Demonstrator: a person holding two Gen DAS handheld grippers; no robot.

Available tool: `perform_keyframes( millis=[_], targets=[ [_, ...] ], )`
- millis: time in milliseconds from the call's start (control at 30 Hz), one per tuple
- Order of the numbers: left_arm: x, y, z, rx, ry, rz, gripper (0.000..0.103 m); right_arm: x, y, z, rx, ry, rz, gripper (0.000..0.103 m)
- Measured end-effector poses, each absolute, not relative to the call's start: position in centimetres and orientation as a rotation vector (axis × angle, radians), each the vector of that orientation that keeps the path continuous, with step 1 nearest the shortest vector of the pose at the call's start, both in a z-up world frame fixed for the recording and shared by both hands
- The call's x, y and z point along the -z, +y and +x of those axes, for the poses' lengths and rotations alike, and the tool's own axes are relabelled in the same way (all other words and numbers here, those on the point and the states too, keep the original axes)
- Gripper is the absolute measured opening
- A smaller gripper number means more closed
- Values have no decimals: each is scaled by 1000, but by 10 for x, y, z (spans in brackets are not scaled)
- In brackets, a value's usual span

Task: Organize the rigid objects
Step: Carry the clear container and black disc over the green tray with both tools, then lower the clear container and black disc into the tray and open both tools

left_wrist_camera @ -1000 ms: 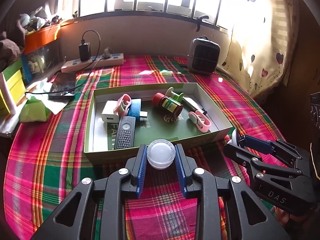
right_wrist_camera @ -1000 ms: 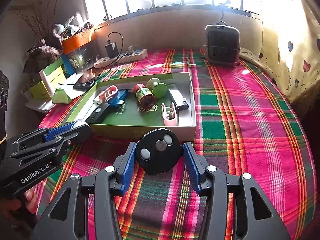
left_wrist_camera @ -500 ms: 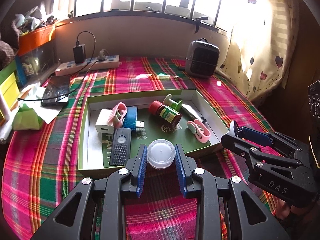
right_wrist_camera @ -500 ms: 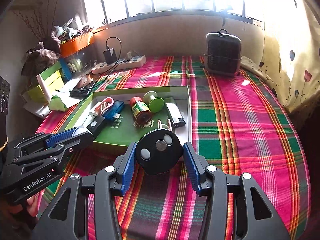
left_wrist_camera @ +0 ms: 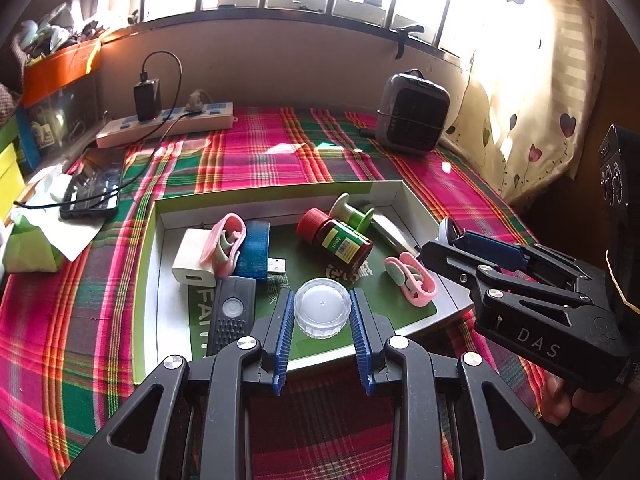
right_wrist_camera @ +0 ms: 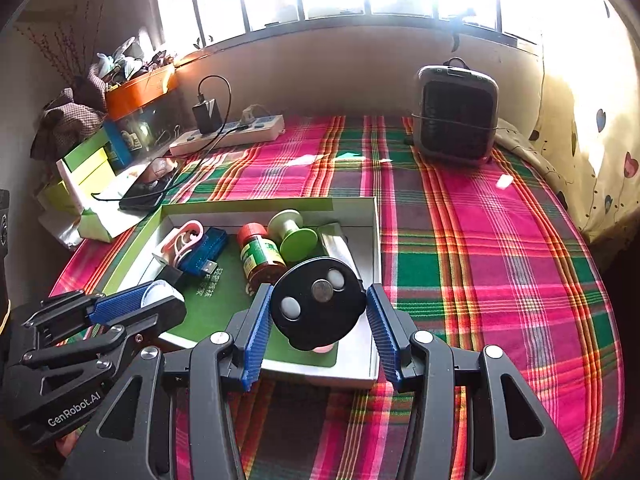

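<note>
My left gripper [left_wrist_camera: 322,314] is shut on a clear round plastic jar [left_wrist_camera: 322,308] and holds it over the near part of the green box [left_wrist_camera: 148,280]. My right gripper [right_wrist_camera: 318,312] is shut on a black round disc [right_wrist_camera: 316,300] with two white buttons, over the box's near right corner [right_wrist_camera: 374,240]. In the box lie a red-capped brown bottle [left_wrist_camera: 336,238], a green spool [left_wrist_camera: 348,210], two pink clips [left_wrist_camera: 412,280], a blue USB stick [left_wrist_camera: 252,250], a white charger [left_wrist_camera: 192,260] and a black remote [left_wrist_camera: 232,320].
A grey heater [left_wrist_camera: 412,116] stands at the back right. A white power strip [left_wrist_camera: 168,124] with a black charger and a phone [left_wrist_camera: 94,188] lie at the back left, with boxes and tissue [left_wrist_camera: 32,240] at the left edge. A curtain [left_wrist_camera: 532,80] hangs on the right.
Both grippers have moved forward with their objects, from the near side of the box to over its inside. Both stay shut.
</note>
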State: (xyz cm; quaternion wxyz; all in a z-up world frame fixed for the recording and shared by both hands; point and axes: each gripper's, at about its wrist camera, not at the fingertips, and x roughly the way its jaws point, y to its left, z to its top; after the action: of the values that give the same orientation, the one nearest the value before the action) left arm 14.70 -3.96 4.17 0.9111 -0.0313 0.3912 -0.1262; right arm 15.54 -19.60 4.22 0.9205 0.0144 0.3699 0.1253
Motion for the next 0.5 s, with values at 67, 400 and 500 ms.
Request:
perform_keyframes(
  millis=[67,400,500],
  targets=[
    [-39,-39,151,259,812,-70,27,-41,-195,160,-262,758,31,48],
    [-34,-41,166,252,826,-68,27,-32,-191,186,-262,781,21,48],
    [-32,-43,169,253,829,-64,27,-30,-190,191,-259,783,15,48]
  ],
)
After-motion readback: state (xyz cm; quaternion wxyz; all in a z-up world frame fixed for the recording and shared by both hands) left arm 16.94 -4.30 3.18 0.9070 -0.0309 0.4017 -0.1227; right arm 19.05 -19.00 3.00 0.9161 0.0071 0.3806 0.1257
